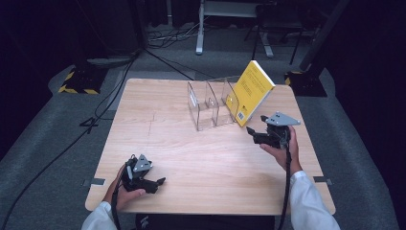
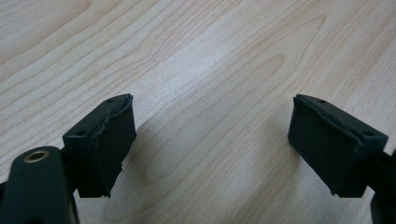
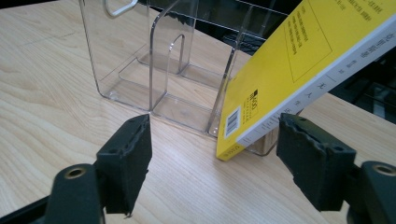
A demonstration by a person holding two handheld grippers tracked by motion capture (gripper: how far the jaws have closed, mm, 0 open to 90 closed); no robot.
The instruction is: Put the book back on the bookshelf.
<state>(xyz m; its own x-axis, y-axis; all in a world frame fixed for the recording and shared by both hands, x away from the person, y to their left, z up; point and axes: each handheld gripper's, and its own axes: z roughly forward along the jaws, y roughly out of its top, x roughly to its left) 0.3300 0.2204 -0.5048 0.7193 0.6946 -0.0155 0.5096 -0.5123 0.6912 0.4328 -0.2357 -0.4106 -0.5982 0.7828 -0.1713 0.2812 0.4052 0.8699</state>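
The yellow book [image 1: 253, 91] leans tilted against the end of the clear plastic file rack [image 1: 210, 103]. The right gripper [image 3: 214, 158] waits wide open just before it. A bump could tip the book over. The left gripper [image 2: 212, 140] rests open too, far away.

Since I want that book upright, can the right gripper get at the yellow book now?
Probably yes: the right gripper is open, with the yellow book just ahead and bare table between.
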